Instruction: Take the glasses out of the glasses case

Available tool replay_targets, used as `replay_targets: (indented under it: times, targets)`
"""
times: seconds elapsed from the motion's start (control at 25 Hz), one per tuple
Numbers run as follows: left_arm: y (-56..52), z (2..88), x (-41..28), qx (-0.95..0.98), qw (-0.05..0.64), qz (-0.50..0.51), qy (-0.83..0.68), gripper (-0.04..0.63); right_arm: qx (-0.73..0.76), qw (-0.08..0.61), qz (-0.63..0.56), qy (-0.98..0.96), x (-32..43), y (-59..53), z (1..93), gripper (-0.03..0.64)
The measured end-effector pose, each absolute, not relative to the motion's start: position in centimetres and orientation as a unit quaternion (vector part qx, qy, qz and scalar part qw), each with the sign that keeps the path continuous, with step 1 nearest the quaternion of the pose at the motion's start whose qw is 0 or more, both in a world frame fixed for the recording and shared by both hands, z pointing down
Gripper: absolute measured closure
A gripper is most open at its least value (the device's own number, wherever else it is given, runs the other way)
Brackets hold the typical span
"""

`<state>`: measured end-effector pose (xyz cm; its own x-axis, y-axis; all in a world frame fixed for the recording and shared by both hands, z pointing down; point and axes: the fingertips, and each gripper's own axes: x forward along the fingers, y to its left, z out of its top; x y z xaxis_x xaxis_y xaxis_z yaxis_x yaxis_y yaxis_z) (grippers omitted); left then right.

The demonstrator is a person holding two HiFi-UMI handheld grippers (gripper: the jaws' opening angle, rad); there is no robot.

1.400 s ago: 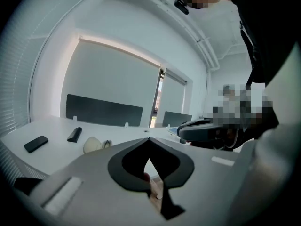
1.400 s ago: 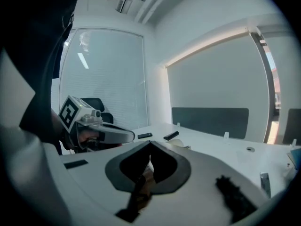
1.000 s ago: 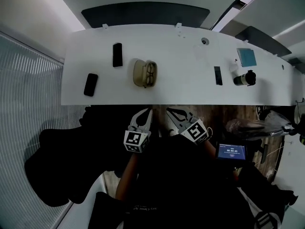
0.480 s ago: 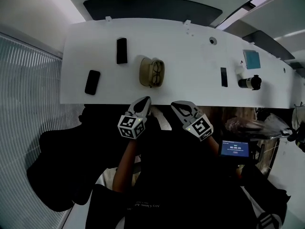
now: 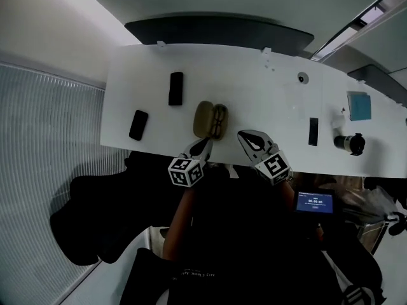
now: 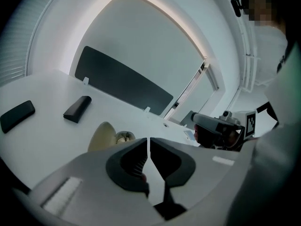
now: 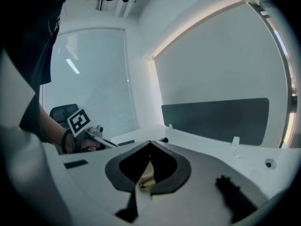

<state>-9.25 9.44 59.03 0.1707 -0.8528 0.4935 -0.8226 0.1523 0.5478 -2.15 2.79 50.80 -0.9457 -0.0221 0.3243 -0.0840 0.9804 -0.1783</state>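
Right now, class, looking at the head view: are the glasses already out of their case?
No, the glasses lie inside the open glasses case on the white table.

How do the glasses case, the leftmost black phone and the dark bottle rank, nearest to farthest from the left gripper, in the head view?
From the left gripper, whose empty jaws have just been opening:
1. glasses case, just ahead of it.
2. black phone, off to the left.
3. dark bottle, far right end of the table.
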Motion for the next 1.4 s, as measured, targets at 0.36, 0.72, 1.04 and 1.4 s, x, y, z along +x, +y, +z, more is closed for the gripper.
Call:
replay_targets:
  times: [0.36,0.72,1.04,1.4]
  targets:
    - [5.4,64.1,-10.4,0.615,0.464,0.059,-0.635,0.521,0.09,0.153,0.154,-0.972,0.6,-4.9,52.1,0.609]
    - [2.9,71.0,-10.2,0.597,0.539,0.141,-0.577,0.485,0.184,0.166,0.157,-0.956,3.0,-8.3,52.9,0.609]
    - [2.4,73.0,-10.4,0.59,0.561,0.162,-0.558,0.457,0.215,0.165,0.154,-0.95,2.7,-8.4,52.6,0.609]
    - [1.9,73.1,-9.5,0.611,0.571,0.148,-0.528,0.569,0.233,0.169,0.158,-0.944,2.6,-7.5,52.6,0.609]
